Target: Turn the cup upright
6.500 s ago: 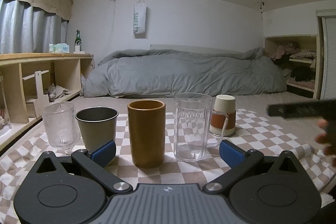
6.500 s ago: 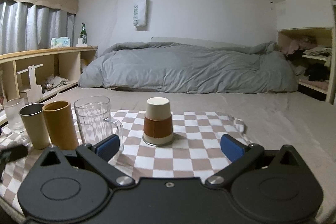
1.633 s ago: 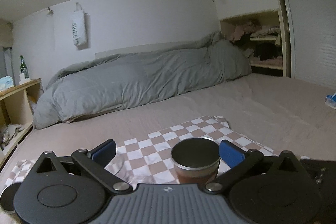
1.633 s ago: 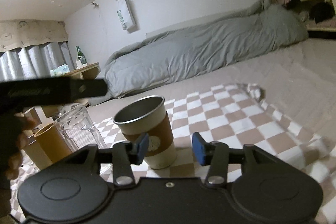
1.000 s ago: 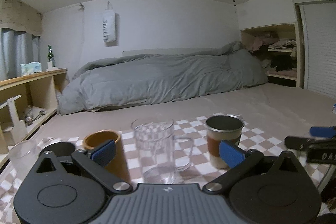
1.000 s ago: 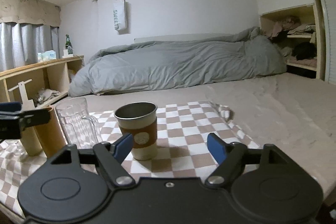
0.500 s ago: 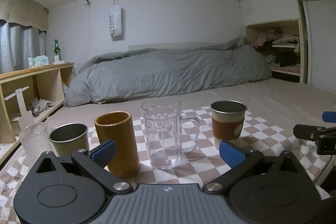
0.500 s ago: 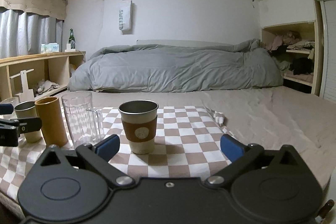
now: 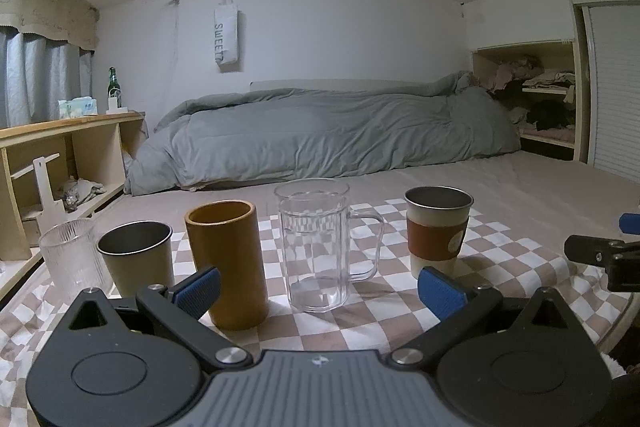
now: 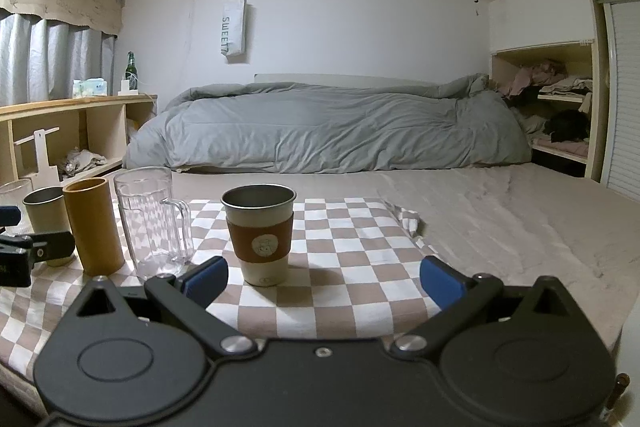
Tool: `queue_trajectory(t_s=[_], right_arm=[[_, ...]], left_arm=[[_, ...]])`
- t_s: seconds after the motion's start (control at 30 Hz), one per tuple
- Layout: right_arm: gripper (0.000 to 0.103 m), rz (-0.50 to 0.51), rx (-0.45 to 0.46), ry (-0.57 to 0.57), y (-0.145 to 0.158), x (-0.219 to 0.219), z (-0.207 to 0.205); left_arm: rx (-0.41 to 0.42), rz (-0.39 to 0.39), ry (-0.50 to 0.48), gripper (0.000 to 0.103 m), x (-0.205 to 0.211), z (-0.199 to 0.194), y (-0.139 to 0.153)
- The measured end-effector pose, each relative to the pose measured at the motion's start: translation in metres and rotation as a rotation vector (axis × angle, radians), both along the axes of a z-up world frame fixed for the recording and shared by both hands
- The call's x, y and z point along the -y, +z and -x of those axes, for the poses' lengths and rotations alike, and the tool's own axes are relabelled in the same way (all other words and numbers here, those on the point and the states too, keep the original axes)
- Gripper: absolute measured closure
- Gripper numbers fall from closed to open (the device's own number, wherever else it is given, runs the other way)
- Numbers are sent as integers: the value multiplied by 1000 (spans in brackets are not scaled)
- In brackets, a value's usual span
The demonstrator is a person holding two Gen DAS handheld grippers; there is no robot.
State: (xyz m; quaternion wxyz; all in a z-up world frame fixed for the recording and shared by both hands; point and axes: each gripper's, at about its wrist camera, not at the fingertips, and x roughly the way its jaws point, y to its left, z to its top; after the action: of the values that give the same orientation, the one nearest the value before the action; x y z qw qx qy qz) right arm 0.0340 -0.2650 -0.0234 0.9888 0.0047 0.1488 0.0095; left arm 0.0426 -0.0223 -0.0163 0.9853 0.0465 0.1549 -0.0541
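Note:
The cream cup with a brown sleeve (image 10: pixel 262 235) stands upright, mouth up, on the checkered cloth (image 10: pixel 348 251). It also shows in the left wrist view (image 9: pixel 437 231) at the right end of the row. My right gripper (image 10: pixel 322 277) is open and empty, just short of the cup and apart from it. My left gripper (image 9: pixel 318 289) is open and empty, in front of the clear mug (image 9: pixel 316 245) and the orange tumbler (image 9: pixel 226 253). The right gripper's finger shows at the right edge of the left wrist view (image 9: pixel 604 255).
A grey metal cup (image 9: pixel 136 257) and a ribbed glass (image 9: pixel 70 255) stand left of the orange tumbler. A bed with a grey duvet (image 9: pixel 328 131) lies behind. Wooden shelves (image 9: pixel 60 155) stand at the left. The cloth's folded corner (image 10: pixel 408 219) lies at the right.
The cup was upside down 6.5 s ago; my right gripper held it upright, then opened and drew back. My left gripper swung back left to face the row of cups.

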Motion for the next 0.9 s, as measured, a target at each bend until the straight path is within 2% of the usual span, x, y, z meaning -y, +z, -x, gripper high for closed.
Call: queue_trajectory(t_s=[0.9], right_arm=[[0,8,-14,7,-1,-6,0]], left_arm=[[-2,9,15,0,0,0,-1]])
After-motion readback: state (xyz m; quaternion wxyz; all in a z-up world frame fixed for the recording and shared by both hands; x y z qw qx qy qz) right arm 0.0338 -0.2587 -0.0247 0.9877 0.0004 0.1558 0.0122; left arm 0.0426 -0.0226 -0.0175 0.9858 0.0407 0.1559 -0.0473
